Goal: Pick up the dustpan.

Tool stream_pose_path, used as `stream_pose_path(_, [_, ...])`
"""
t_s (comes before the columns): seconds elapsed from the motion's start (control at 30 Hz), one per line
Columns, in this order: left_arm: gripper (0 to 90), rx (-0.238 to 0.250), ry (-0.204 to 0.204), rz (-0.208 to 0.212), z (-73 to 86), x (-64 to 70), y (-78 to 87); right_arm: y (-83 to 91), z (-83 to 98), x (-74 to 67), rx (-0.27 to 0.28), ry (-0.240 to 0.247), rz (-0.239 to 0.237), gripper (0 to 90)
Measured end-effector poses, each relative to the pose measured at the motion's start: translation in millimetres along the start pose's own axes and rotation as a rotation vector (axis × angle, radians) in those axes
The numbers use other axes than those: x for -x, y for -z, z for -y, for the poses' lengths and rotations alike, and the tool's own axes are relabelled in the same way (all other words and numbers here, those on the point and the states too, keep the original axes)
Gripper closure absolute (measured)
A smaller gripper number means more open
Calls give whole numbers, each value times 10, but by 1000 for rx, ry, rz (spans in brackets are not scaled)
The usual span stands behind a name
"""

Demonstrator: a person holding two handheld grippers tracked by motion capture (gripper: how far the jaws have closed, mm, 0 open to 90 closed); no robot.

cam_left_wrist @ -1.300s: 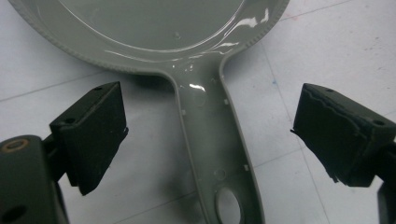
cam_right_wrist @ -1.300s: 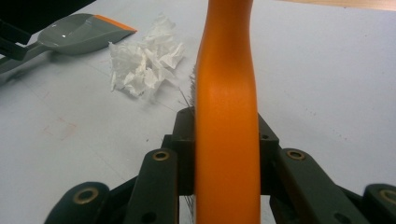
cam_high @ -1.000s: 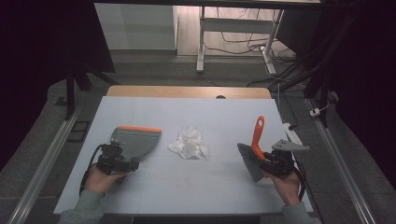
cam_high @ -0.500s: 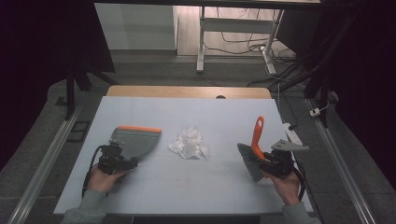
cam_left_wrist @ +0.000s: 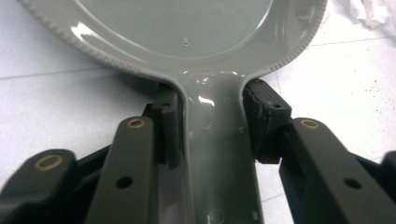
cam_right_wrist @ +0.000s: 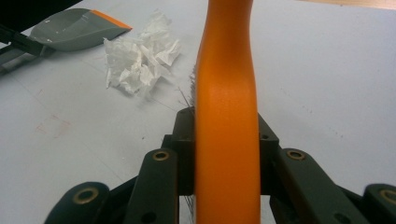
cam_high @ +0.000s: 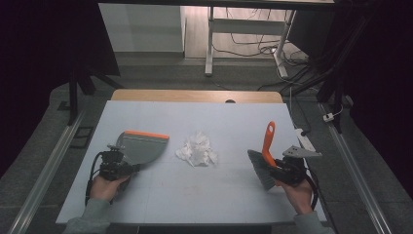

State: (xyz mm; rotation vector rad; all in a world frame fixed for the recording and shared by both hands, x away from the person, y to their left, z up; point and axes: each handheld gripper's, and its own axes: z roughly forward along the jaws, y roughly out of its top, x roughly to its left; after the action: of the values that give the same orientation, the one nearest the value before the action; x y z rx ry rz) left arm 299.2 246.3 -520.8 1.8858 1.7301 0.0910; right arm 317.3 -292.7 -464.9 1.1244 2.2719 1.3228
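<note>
Left jaws (cam_left_wrist: 212, 135) have just been closing, now clamp dustpan (cam_high: 141, 147) handle; right jaws (cam_right_wrist: 224, 154) grip brush (cam_high: 264, 158). I fear scattering tissue (cam_high: 197, 150) if swept hard.

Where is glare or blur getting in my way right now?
Left gripper view: bright glints on the glossy dustpan pan and handle neck. Right gripper view: close-up orange brush handle looks soft, crumpled tissue sharper. High view: table evenly lit, surroundings dark.

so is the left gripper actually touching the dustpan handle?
Touching. In the left gripper view, both pads of the left gripper press against the sides of the dustpan handle, no gap.
</note>
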Motion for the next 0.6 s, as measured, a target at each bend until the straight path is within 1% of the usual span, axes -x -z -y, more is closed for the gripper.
stream_pose_path(0.13, [613,6,1,3,2,-10,6,1,0,0,1,-1,2,703])
stream_pose_path(0.43, [616,10,-14,2,3,-20,24,6,0,5,4,-3,5,703])
stream_pose_path(0.47, [617,20,-18,0,4,-13,37,4,1,5,4,-3,5,703])
stream_pose_path(0.6, [618,37,-27,-5,1,-8,71,5,0,5,4,-4,8,703])
